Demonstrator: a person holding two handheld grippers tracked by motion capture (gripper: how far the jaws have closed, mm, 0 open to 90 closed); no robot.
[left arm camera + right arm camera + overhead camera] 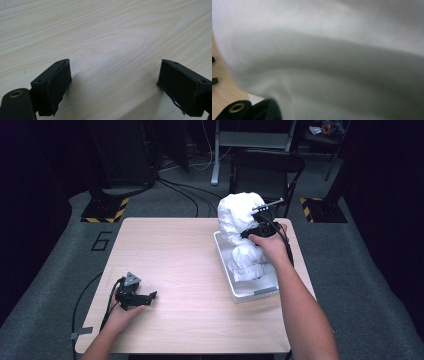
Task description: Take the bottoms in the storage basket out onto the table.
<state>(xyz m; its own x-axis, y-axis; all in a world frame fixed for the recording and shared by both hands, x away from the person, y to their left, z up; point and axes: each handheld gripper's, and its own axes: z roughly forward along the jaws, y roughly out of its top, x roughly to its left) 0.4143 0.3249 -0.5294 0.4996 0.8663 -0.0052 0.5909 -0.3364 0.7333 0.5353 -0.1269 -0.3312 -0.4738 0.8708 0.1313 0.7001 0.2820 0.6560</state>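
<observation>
Black folding chair behind wooden table

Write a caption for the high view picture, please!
Right gripper lifts a white cloth from the white tray; left gripper rests on the table.

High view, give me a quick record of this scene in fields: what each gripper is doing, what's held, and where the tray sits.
right gripper: shut on the white cloth, lifted above the tray
white cloth: bunched, hanging down into the tray
tray: white, on the right side of the table
left gripper: open, holding nothing, resting low at the table's near left
table: light wood
</observation>
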